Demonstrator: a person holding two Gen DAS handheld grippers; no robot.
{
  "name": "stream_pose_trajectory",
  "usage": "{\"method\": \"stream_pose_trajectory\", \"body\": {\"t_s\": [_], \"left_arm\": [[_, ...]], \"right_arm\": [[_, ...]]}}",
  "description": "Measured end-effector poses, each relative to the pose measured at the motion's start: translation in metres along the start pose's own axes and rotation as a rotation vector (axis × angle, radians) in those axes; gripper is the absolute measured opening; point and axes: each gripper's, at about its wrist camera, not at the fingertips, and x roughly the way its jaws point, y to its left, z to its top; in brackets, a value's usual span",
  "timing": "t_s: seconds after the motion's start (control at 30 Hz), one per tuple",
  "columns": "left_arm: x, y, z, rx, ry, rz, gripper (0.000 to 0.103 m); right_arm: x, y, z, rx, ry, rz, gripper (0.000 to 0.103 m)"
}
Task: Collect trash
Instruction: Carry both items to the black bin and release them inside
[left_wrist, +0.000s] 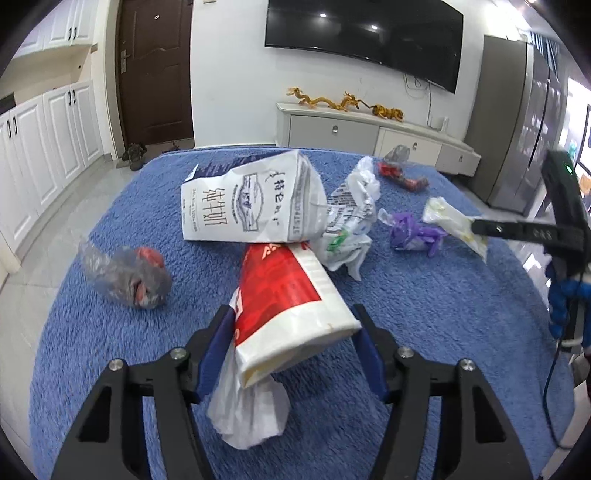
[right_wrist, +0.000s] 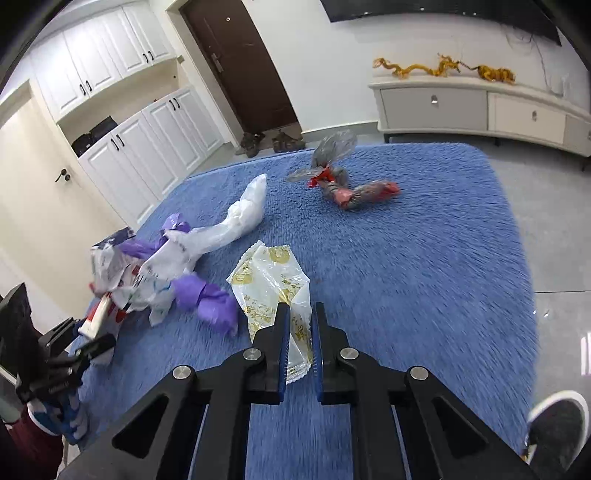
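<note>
Much of the room is cut off at the round picture edges, and the blue rug (left_wrist: 424, 314) looks blurry on the right wrist view. The rug lies on a pale tiled floor (right_wrist: 554, 229), near a brown door (left_wrist: 155, 66) and white cupboards (left_wrist: 48, 140). Both grippers point down at the rug. The left gripper (left_wrist: 295, 325) is about half open, its pads around a red and white carton (left_wrist: 288, 310); whether both pads press it is hard to tell. The right gripper (right_wrist: 300, 321) is nearly closed, pinching a clear wrapper with gold print (right_wrist: 269, 288)
</note>
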Motion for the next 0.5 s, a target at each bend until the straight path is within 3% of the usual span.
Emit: {"method": "stream_pose_trajectory", "body": {"t_s": [0.43, 0.47, 0.5], "left_arm": [[-0.079, -0.007, -0.034, -0.074, -0.028, -0.1, 0.057], [-0.084, -0.009, -0.038, -0.068, -0.022, -0.109, 0.014], [-0.084, -0.009, -0.04, -0.08, 0.007, -0.142, 0.015]], "right_arm": [[-0.108, 0.027, -0.068, -0.034, -0.053, -0.046, 0.01], [-0.113, 0.029, -0.073, -0.036, -0.054, -0.046, 0.01], [-0.116, 0.032, -0.078, -0.037, -0.055, -0.045, 0.01]]}}
